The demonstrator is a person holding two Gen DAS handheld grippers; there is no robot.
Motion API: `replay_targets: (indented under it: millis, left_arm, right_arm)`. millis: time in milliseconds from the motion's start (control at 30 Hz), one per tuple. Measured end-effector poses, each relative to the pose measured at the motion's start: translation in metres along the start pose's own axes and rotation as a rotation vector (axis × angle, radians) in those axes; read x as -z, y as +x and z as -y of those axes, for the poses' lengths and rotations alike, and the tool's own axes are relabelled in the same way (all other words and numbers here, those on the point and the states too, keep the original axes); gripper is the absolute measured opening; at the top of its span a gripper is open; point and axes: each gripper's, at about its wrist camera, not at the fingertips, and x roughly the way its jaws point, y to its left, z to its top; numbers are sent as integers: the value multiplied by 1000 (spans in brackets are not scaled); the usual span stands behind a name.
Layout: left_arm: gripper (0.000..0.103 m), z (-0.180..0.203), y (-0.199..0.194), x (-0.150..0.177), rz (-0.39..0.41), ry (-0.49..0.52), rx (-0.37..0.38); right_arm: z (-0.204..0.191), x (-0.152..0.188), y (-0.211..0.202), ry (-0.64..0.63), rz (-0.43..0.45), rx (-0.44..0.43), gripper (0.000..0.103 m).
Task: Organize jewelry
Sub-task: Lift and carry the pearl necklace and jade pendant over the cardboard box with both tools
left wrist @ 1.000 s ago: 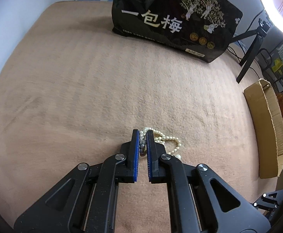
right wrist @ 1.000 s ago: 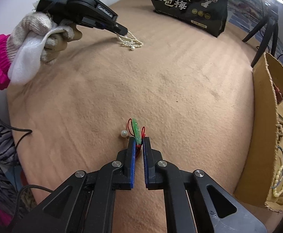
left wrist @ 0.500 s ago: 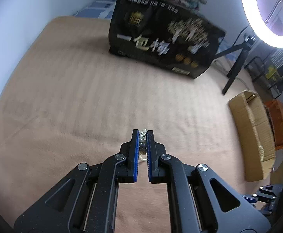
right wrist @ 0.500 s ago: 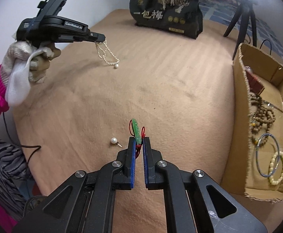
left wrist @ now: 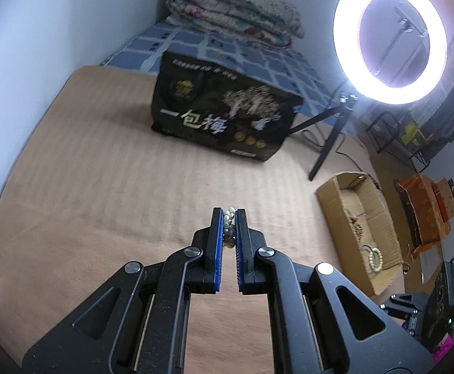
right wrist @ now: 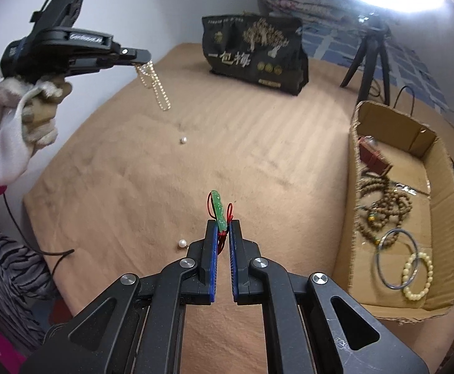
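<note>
My left gripper (left wrist: 229, 215) is shut on a pearl necklace (left wrist: 229, 218), bunched between its blue pads. In the right wrist view that left gripper (right wrist: 144, 57) is held high at the upper left by a gloved hand (right wrist: 24, 115), and the pearl necklace (right wrist: 155, 84) dangles from its tip above the tan blanket (right wrist: 258, 143). My right gripper (right wrist: 223, 222) is shut on a green jade pendant (right wrist: 219, 208) with a red cord. A cardboard box (right wrist: 351, 168) at the right holds bead strands, a metal bangle (right wrist: 397, 258) and a pale bead bracelet (right wrist: 417, 275).
Two loose pearls lie on the blanket, one near my right fingers (right wrist: 181, 243) and one farther back (right wrist: 183, 140). A black printed bag (right wrist: 255, 53) stands at the far edge beside a tripod (right wrist: 369, 53) with a ring light (left wrist: 390, 39). Folded quilts (left wrist: 233, 15) lie behind.
Both grippers have risen off the blanket. The left one lifted the pearl necklace clear so it now hangs free. The right one carried the pendant up, leaving a loose pearl below.
</note>
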Motion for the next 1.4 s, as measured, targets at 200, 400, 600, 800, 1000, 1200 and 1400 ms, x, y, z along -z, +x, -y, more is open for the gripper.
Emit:
replay_targets:
  millis: [200, 400, 600, 800, 1000, 1200, 1400]
  left_arm:
    - [5, 38, -12, 2, 14, 59, 44]
    - [5, 84, -12, 7, 12, 127, 93]
    - [5, 126, -3, 10, 5, 176, 134]
    - [5, 160, 8, 12, 1, 222, 152]
    - [5, 199, 17, 17, 14, 288, 164]
    - [5, 236, 25, 21, 19, 350, 181]
    - [5, 262, 39, 25, 15, 393, 186]
  right_arm:
    - [14, -3, -22, 39, 39, 49, 6]
    - [37, -2, -44, 90, 76, 105, 5]
    - [58, 3, -62, 139, 106, 152, 5]
    - [79, 7, -76, 188, 126, 212, 5]
    - [94, 10, -88, 237, 146, 252, 5]
    - [110, 16, -95, 284, 156, 278, 5]
    - [123, 24, -96, 323, 154, 299, 5]
